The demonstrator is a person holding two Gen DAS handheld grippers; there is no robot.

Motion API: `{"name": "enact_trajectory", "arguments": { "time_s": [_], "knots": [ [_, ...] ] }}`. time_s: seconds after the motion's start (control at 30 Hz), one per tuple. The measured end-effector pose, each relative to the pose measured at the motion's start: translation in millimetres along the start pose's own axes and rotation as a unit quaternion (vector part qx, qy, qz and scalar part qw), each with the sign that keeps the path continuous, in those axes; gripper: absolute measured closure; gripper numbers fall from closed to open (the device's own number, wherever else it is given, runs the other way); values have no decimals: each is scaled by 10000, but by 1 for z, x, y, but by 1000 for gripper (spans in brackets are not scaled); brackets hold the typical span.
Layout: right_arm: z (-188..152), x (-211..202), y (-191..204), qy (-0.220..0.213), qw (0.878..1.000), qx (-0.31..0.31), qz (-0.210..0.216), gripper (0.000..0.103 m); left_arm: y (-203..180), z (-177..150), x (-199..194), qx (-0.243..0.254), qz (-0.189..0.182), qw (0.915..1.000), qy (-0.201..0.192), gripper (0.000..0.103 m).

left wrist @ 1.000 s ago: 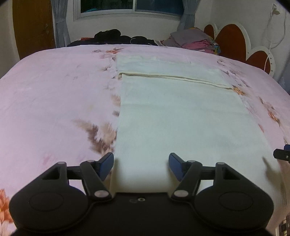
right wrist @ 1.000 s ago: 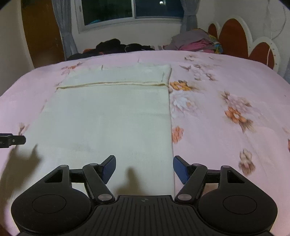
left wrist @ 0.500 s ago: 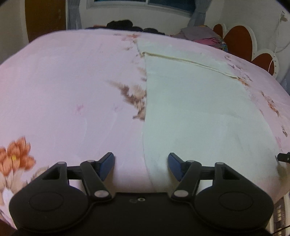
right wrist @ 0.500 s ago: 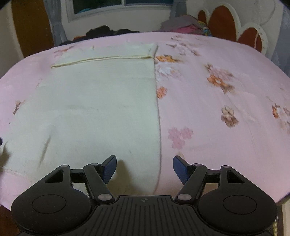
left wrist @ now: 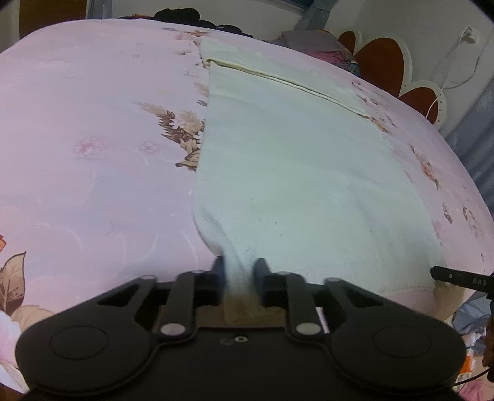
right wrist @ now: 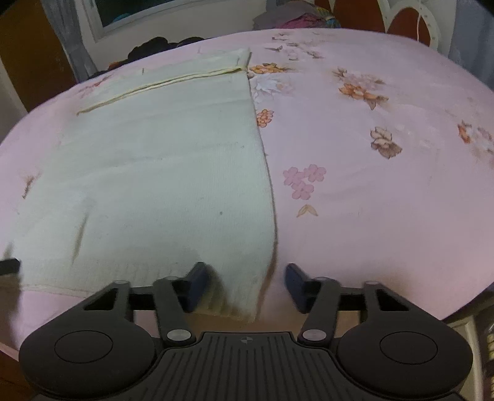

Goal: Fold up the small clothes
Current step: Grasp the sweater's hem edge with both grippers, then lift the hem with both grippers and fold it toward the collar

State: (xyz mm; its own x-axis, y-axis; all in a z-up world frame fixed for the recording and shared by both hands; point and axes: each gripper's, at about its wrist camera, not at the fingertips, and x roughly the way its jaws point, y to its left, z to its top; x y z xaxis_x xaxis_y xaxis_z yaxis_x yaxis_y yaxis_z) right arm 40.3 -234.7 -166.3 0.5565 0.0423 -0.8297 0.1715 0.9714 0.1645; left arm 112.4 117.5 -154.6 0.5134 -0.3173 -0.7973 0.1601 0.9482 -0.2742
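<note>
A cream knit garment (left wrist: pixel 293 185) lies flat on the pink floral bedspread (left wrist: pixel 92 138), with a folded hem line across its far end. My left gripper (left wrist: pixel 239 271) is closing on the garment's near left corner; the fabric bunches up between the pads. In the right wrist view the same garment (right wrist: pixel 169 169) lies to the left, and its near right corner sits between the jaws of my right gripper (right wrist: pixel 245 277). Those jaws are closing, with a gap still showing beside the cloth. The right gripper's tip (left wrist: pixel 463 279) shows at the left view's right edge.
A pile of folded clothes (left wrist: pixel 321 46) and dark garments (left wrist: pixel 185 15) sit at the far end of the bed. A red heart-shaped headboard (left wrist: pixel 383 61) stands far right. The bed's near edge (right wrist: pixel 447 305) drops off just right of my right gripper.
Both grippers came down to the garment's near edge. The left jaws went from wide apart to pinching the left corner. The right jaws narrowed around the right corner.
</note>
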Motion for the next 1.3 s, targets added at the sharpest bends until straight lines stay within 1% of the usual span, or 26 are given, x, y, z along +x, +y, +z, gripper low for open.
{"name": "enact_trajectory", "arguments": {
  "time_s": [0.03,0.07,0.1,0.13,0.17,0.2,0.3,0.33,0.5,0.63,0.73,0.9,1.0,1.1,1.2,1.3],
  "knots": [
    [1,0,1,10,10000,17,17,59,0,1,1,-11,-47,10000,20,93],
    [2,0,1,31,10000,37,54,65,0,3,1,-18,-102,9999,43,95],
    [3,0,0,60,9999,51,122,75,0,5,1,-14,-149,9999,65,96],
    [4,0,1,98,9997,72,208,81,0,6,1,-13,-185,9998,65,96],
    [5,-1,2,125,9995,84,264,91,0,7,0,-28,-246,9997,57,96],
    [7,-1,5,143,9994,56,315,96,0,9,-1,-56,-308,9995,44,97],
    [13,-6,9,60,9986,43,517,96,1,18,-6,-138,-499,9986,-41,97],
    [16,-10,10,-16,9981,86,615,96,1,23,-8,-153,-541,9984,-93,97],
    [44,-24,16,-456,9955,166,814,97,-2,58,-15,-227,-729,9961,-449,97],
    [80,-28,17,-864,9915,222,943,97,-9,97,-16,-172,-758,9935,-835,97],
    [111,-22,17,-1106,9889,253,960,97,-16,127,-7,-123,-696,9916,-1082,97],
    [165,3,13,-1367,9846,442,998,97,-24,172,20,-87,-590,9900,-1282,97],
    [197,22,12,-1470,9824,526,1029,97,-22,197,40,-216,-531,9897,-1311,97],
    [228,48,11,-1474,9818,551,1065,97,-18,218,60,-242,-417,9897,-1348,97],
    [250,72,13,-1449,9817,554,1105,97,-15,238,80,-395,-392,9900,-1298,97],
    [272,91,12,-1496,9804,584,1137,97,-13,259,95,-518,-337,9890,-1343,97]
  ]
}}
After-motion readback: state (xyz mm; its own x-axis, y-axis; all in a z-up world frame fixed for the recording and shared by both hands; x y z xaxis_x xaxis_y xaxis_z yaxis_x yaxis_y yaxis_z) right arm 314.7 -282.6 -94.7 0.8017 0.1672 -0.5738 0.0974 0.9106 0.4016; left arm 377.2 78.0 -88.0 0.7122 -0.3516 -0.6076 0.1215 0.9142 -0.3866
